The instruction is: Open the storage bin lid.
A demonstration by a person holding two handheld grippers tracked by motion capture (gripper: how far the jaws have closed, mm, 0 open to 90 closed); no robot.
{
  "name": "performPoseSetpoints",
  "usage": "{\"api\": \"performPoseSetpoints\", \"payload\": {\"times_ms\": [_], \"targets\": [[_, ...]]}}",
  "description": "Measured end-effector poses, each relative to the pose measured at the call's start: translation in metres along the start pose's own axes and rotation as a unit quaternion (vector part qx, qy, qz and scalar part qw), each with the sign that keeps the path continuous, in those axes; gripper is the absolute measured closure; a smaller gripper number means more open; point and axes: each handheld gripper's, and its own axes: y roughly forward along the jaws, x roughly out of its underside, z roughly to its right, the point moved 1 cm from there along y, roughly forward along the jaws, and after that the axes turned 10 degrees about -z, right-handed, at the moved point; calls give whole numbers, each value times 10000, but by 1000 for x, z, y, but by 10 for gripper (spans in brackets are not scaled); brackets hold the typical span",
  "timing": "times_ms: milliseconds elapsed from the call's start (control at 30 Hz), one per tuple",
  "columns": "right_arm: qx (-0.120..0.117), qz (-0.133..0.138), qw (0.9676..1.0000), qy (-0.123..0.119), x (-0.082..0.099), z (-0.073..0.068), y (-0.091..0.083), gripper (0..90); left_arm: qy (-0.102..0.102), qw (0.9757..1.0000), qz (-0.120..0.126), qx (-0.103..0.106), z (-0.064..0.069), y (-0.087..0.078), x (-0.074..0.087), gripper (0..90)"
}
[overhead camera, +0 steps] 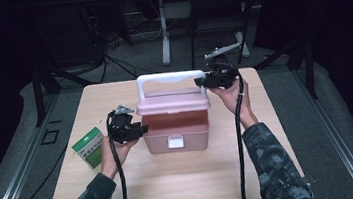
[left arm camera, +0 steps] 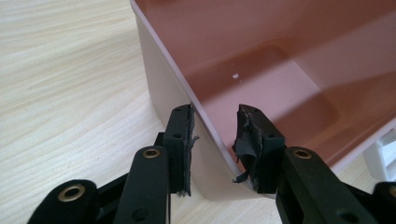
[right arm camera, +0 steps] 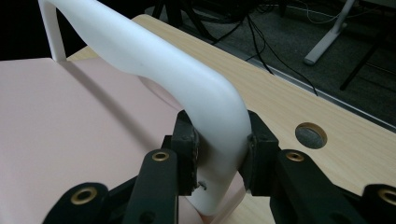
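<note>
While we scan the pale wooden table (overhead camera: 183, 179), dark floor, cables and a desk leg sit behind it. We see a pink box (overhead camera: 177, 132) mid-table, lid raised, latch facing the person, long axis running left-right; a green carton (overhead camera: 89, 147) lies to its left. Our left gripper (overhead camera: 135, 130) straddles the box's left wall (left arm camera: 163, 88), one pad outside, one inside; contact unclear. Our right gripper (overhead camera: 201, 82) clamps the white handle (right arm camera: 205, 100) at its right end. Right gripper view adds a round hole (right arm camera: 311, 135) in the tabletop; left gripper view shows the box's bare inside.
</note>
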Motion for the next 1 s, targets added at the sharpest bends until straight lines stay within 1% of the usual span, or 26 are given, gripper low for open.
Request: {"api": "performPoseSetpoints", "payload": {"times_ms": [100,200,333,567,933,1000], "targets": [[19,4,10000,-7,-3,2,-2,701,-7,10000,-12,-12,1,0,0,674],[25,1,10000,18,-6,3,-2,700,-25,10000,-30,30,1,-1,1,674],[20,19,10000,5,-8,5,0,699,-17,10000,-42,28,2,-2,2,669],[-72,12,9999,99,-13,9,-1,697,26,10000,-74,24,4,-4,3,672],[-94,11,9998,179,-22,18,2,687,73,9999,-137,25,5,-7,4,671],[-93,-10,9997,219,-25,20,4,685,45,9999,-129,37,5,-6,4,672]]}}
